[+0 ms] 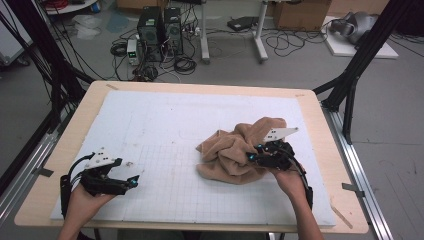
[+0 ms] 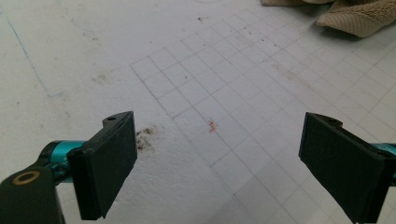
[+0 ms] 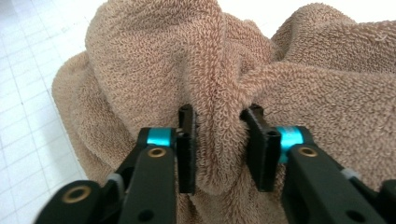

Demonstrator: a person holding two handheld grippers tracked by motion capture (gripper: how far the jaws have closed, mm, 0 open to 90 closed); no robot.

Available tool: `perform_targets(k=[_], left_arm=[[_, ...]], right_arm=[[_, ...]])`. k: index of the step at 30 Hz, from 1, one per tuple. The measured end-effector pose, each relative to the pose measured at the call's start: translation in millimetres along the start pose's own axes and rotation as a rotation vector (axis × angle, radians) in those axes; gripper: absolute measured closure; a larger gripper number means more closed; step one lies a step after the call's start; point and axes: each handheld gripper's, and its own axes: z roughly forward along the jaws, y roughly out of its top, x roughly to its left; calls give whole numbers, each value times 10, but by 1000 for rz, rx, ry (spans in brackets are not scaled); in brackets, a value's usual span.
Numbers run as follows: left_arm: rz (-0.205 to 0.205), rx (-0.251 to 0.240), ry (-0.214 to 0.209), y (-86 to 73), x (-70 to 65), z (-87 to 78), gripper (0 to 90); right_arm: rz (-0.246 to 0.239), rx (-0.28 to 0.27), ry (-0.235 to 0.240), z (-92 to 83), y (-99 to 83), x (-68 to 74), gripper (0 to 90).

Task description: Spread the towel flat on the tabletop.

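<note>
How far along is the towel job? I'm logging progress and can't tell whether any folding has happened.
Nothing looks folded: the tan towel lies crumpled in a heap on the white gridded mat. In hand: the right gripper has a ridge of towel between its jaws, apparently pinched. The left gripper is open over bare mat, apart from the towel. Left, probably: spreading it flat and any folding.

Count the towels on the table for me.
1. A tan towel lies crumpled right of centre on the white mat, a fold pinched by the right gripper. Another beneath it could be hidden.
</note>
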Motion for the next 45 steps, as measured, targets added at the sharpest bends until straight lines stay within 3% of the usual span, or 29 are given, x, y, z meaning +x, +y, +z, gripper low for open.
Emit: perform_targets(k=[4, 11, 13, 14, 15, 17, 19, 24, 27, 28, 31, 34, 35, 37, 38, 41, 43, 45], left_arm=[[2, 4, -1, 6, 5, 10, 119], [1, 0, -6, 37, 2, 17, 119], [4, -4, -6, 65, -11, 10, 119], [4, -4, -6, 65, -11, 10, 119], [7, -6, -6, 77, -17, 6, 119], [15, -7, -9, 104, -24, -1, 119], [19, -13, -9, 143, -35, -5, 119], [26, -16, -13, 181, -44, -19, 119], [28, -18, -15, 194, -48, -24, 119], [32, -18, -15, 197, -48, -25, 119], [39, -18, -18, 213, -63, -20, 119], [45, -18, -19, 225, -75, -8, 119], [42, -20, -24, 230, -83, 2, 119], [48, -15, -33, 241, -103, 35, 119], [51, -13, -35, 248, -117, 56, 119], [62, -7, -45, 269, -159, 119, 119], [66, -5, -52, 287, -183, 160, 119], [68, -6, -60, 304, -211, 196, 119]], right_arm=[[20, -22, 31, -25, 55, -5, 739], [-22, -86, 124, -59, 369, 152, 759], [-72, -90, 150, -36, 566, 280, 760], [-72, -90, 150, -36, 566, 280, 760], [-100, -97, 178, -17, 690, 379, 760], [-107, -103, 189, -9, 735, 417, 761], [-149, -131, 238, 27, 926, 571, 761], [-192, -146, 297, 82, 1149, 781, 761], [-209, -181, 373, 131, 1311, 966, 760], [-225, -178, 370, 153, 1332, 1006, 760], [-238, -120, 348, 310, 1290, 1048, 757], [-212, -31, 336, 542, 1097, 994, 738], [-212, -31, 336, 542, 1097, 994, 738], [-173, 49, 335, 704, 875, 943, 659], [-173, 49, 335, 704, 875, 943, 659], [-142, 50, 360, 719, 743, 917, 535], [-142, 0, 364, 594, 738, 913, 455], [-150, -16, 356, 540, 747, 911, 441]])
